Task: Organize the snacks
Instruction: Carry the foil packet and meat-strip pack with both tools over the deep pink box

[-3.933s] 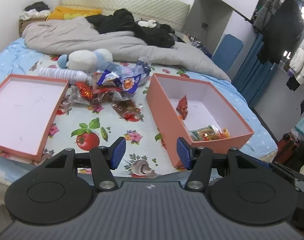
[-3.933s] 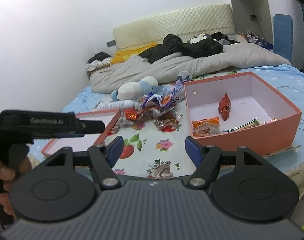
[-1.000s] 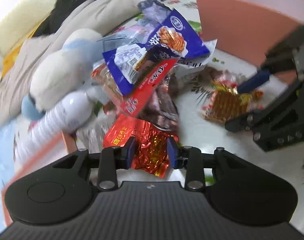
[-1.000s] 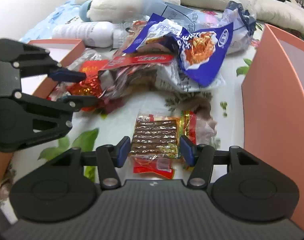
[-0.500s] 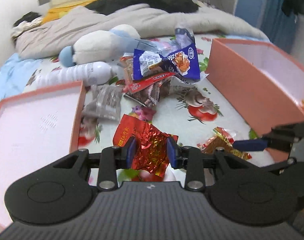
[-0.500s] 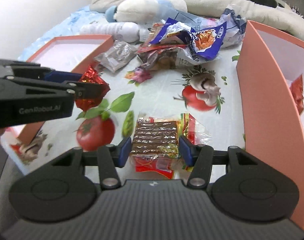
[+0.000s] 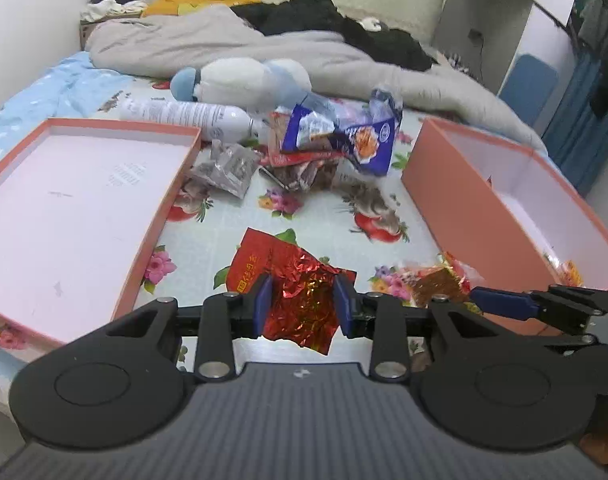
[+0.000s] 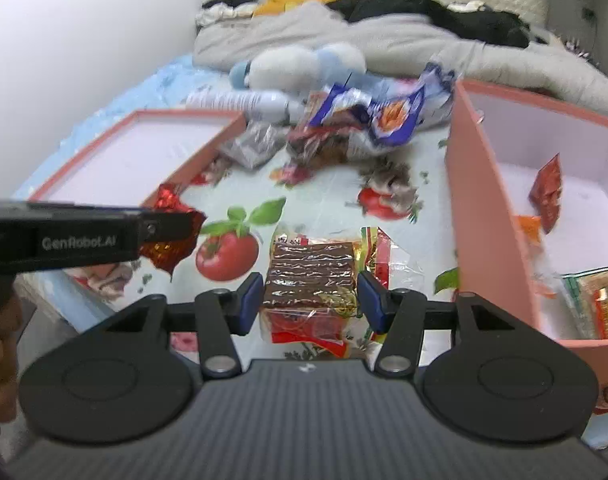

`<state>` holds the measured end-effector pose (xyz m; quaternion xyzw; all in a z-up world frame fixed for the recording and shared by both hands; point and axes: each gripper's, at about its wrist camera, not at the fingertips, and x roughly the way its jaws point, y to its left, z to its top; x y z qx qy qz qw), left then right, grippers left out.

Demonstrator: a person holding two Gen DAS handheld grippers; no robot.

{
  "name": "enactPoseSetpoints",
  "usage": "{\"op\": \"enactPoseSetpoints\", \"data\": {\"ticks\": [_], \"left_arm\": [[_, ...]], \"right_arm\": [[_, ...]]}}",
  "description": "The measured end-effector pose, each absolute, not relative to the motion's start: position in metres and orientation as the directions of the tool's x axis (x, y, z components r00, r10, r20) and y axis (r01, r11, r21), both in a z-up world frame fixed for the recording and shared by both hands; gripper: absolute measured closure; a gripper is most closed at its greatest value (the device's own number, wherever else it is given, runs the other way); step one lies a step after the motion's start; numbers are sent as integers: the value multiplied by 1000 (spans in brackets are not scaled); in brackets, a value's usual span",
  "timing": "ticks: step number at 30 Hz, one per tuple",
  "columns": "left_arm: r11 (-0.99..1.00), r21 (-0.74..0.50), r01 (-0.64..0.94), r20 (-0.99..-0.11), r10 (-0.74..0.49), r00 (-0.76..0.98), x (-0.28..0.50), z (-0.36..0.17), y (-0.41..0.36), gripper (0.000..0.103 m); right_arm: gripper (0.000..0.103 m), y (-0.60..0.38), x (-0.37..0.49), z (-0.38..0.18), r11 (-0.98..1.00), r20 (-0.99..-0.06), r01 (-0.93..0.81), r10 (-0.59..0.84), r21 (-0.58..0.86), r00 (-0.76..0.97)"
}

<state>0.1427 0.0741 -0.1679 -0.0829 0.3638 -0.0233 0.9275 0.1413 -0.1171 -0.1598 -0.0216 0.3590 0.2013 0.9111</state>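
Note:
My left gripper (image 7: pixel 303 304) is shut on a crinkled red foil snack packet (image 7: pixel 292 280) and holds it above the bedsheet. It also shows in the right wrist view (image 8: pixel 172 236). My right gripper (image 8: pixel 311 300) is shut on a clear packet of brown snack sticks (image 8: pixel 311 276), seen too in the left wrist view (image 7: pixel 439 280). The deep orange box (image 7: pixel 463 208) stands to the right and holds a few snacks (image 8: pixel 547 192). A pile of loose snack bags (image 7: pixel 343 140) lies further back in the middle.
A shallow orange box lid (image 7: pixel 160 208) lies at the left. A white bottle (image 7: pixel 184 114), a plush toy (image 7: pixel 244 80) and a grey duvet (image 7: pixel 264 48) lie behind the pile. The bed's near edge runs just below both grippers.
Both grippers have lifted and drawn back toward the bed's near edge, each still holding its packet. The snack pile and both boxes now lie farther away.

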Motion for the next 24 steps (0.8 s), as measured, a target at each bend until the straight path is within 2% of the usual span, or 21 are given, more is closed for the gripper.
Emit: {"op": "enactPoseSetpoints", "data": {"ticks": [15,24], "left_arm": [[955,-295,-1,-560,-172,811,104,-96,63,64],[933,-344,105,-542,-289,789,100,-81,27,64]], "right_arm": [[49,-150,106,-97,942,-527,-299,333,153,782],[49,-183,91,-78,960,-495,-234,279,152,823]]}}
